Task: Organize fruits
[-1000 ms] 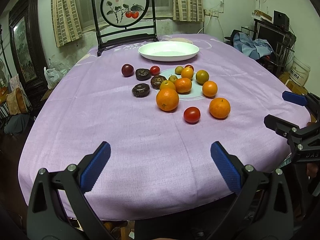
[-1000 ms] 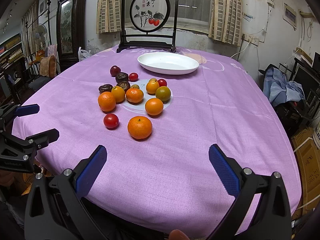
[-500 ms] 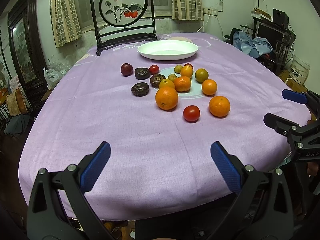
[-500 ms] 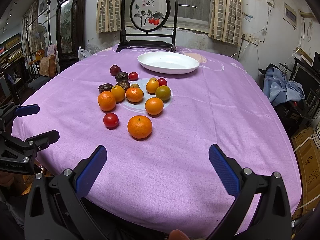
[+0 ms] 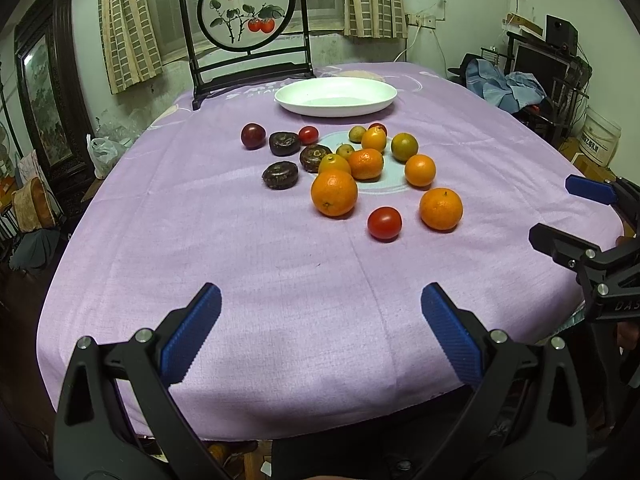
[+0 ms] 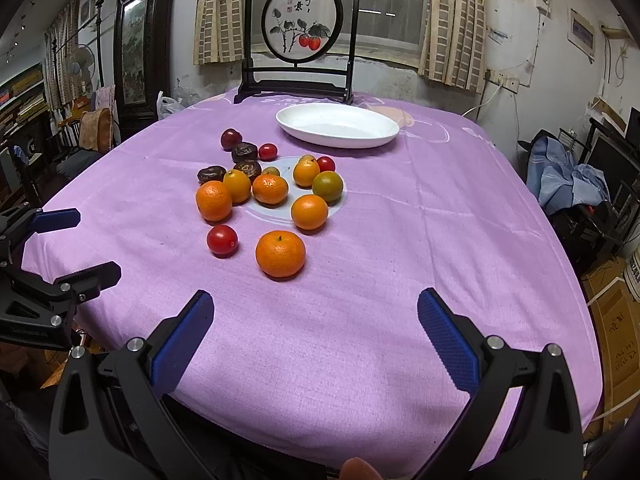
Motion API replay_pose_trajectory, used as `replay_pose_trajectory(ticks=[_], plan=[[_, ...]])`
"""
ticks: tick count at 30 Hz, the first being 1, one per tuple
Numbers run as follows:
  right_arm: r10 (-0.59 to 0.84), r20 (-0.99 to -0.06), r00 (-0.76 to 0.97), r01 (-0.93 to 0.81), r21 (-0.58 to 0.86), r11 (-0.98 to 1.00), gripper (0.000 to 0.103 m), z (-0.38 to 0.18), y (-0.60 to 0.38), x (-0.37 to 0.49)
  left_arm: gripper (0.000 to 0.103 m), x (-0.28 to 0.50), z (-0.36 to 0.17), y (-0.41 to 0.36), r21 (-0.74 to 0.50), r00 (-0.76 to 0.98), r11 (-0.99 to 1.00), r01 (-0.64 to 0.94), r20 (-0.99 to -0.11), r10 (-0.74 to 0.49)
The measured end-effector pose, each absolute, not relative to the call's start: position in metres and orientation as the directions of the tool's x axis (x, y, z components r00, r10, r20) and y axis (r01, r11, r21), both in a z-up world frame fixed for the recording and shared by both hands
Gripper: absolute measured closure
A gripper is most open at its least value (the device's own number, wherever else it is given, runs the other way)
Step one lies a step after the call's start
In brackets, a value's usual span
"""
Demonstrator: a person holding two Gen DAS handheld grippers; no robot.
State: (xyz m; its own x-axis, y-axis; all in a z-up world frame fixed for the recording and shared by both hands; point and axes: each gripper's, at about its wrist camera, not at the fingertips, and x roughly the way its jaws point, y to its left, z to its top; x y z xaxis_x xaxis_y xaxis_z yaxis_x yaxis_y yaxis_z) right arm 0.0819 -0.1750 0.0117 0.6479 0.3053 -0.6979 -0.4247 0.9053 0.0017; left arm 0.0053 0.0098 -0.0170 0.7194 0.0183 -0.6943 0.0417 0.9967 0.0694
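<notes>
Ahead of both jaws, on the counter [image 6: 360,340]: fruits [image 6: 268,188] loosely clustered, white dish [image 6: 338,126] beyond, bare, likely the destination. Left gripper [image 5: 320,312] and right gripper [image 6: 314,316] low at the near edge, jaws wide apart, gripping nothing; nearest orange [image 6: 280,253] just ahead.

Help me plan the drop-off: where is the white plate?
The white plate sits at the table's far side, behind the fruit cluster, just before the framed persimmon painting.
</notes>
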Motion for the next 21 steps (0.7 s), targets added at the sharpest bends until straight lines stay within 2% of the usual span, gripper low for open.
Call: replay_pose_trajectory(ticks=[6,12,17,18,20,21], plan=[[0.362,-0.688,0.629,-0.465,0.040,0.884,0.001,0.010,-0.172,0.082,0.002,0.008,-0.017,0.012,0.069,0.716,0.997,0.046,-0.698,0.015],[0.478,-0.689,0.544,-0.539,0.149,0.829,0.001,-0.007,-0.157,0.089,0.002,0.014,-0.026,0.030,-0.015,0.680,0.999,0.046,-0.732,-0.042],[0.444,-0.722,0.530,-0.523,0.133,0.842,0.001,-0.018,-0.143,0.112,0.002,0.015,-0.033,0.039,-0.021,0.683,0.999,0.035,-0.729,-0.039],[0.407,-0.738,0.539,-0.511,0.097,0.854,0.003,-0.021,-0.137,0.118,0.002,0.017,-0.035,0.041,-0.030,0.678,0.999,0.039,-0.734,-0.048],[0.382,-0.748,0.544,-0.509,0.068,0.858,0.014,-0.026,-0.132,0.126,0.002,0.020,-0.036,0.046,-0.053,0.673,0.998,0.047,-0.737,-0.070],[0.377,-0.753,0.540,-0.512,0.062,0.857,0.016,-0.028,-0.130,0.131,0.002,0.021,-0.037,0.048,-0.061,0.674,0.997,0.048,-0.735,-0.078]])
